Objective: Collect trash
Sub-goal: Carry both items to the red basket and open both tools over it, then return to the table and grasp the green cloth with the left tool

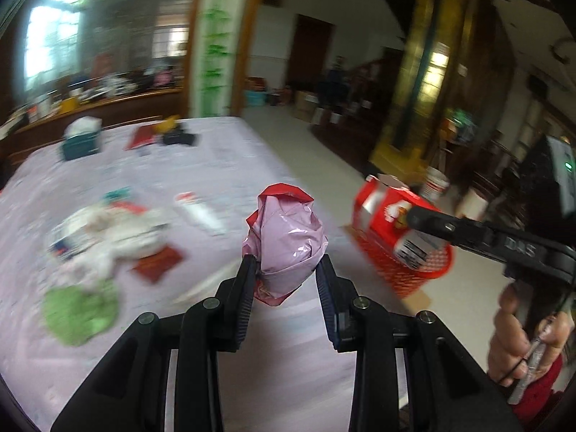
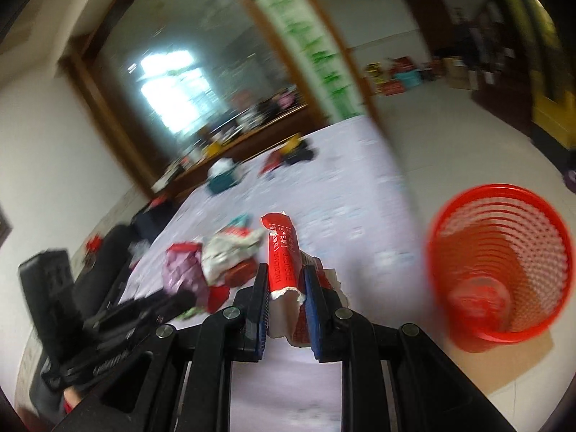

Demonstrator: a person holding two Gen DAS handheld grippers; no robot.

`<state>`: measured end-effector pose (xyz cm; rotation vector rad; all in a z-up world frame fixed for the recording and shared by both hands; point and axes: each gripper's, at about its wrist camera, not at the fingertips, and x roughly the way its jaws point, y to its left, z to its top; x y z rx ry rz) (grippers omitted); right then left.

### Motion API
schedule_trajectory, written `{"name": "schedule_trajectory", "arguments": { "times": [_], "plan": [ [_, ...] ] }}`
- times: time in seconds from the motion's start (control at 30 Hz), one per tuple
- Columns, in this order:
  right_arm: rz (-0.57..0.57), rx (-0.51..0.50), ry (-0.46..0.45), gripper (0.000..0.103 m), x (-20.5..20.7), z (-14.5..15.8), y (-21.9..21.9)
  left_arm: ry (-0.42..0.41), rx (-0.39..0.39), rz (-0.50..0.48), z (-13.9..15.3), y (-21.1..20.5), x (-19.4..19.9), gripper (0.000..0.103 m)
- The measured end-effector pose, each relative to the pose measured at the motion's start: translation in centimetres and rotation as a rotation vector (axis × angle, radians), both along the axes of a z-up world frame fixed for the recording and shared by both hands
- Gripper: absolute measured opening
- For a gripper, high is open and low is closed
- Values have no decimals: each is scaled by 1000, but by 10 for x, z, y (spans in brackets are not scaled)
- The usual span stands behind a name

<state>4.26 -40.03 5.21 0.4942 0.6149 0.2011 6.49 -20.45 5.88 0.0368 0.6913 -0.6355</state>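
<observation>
In the left wrist view my left gripper (image 1: 286,266) is shut on a crumpled pink and red plastic wrapper (image 1: 288,241), held above the lilac tablecloth (image 1: 223,165). To its right, my right gripper (image 1: 414,217) carries a red and white packet (image 1: 387,212) over the red mesh basket (image 1: 424,270) on the floor. In the right wrist view my right gripper (image 2: 284,277) is shut on that torn red and white packet (image 2: 282,255). The basket (image 2: 500,262) stands at the right with some trash at its bottom. The left gripper (image 2: 172,298) shows blurred at lower left with the pink wrapper (image 2: 183,273).
More litter lies on the table: a white crumpled pile (image 1: 108,234), a green wrapper (image 1: 79,309), a white packet (image 1: 199,212), a teal box (image 1: 81,145) and dark items (image 1: 172,133) at the far end. A hand (image 1: 522,342) grips the right tool's handle. Pale floor (image 1: 324,165) lies beyond the table's right edge.
</observation>
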Motion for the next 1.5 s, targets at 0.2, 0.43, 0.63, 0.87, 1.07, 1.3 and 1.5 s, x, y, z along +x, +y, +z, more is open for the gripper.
{"name": "schedule_trajectory", "arguments": {
  "times": [0.2,0.43,0.63,0.87,1.07,1.3,1.5],
  "plan": [
    [-225,56,22,20,-14,-7,-81,33,-19,-154,-6,-93,8,33],
    [-367,110,63,20,-8,-28,-145,118,-12,-229,-28,-177,35,34],
    [-435,89,113,44,-4,-44,-174,129,17,-222,-42,-199,46,68],
    [-429,52,74,56,-22,-37,-168,104,13,-151,-38,-146,37,73],
    [-308,29,56,56,-16,-29,-122,61,33,-35,-34,-73,29,74],
    [-107,-25,91,60,11,-32,-42,62,26,126,-33,31,26,76],
    [17,-57,134,60,25,-43,16,42,38,326,-34,139,28,83]
  ]
}}
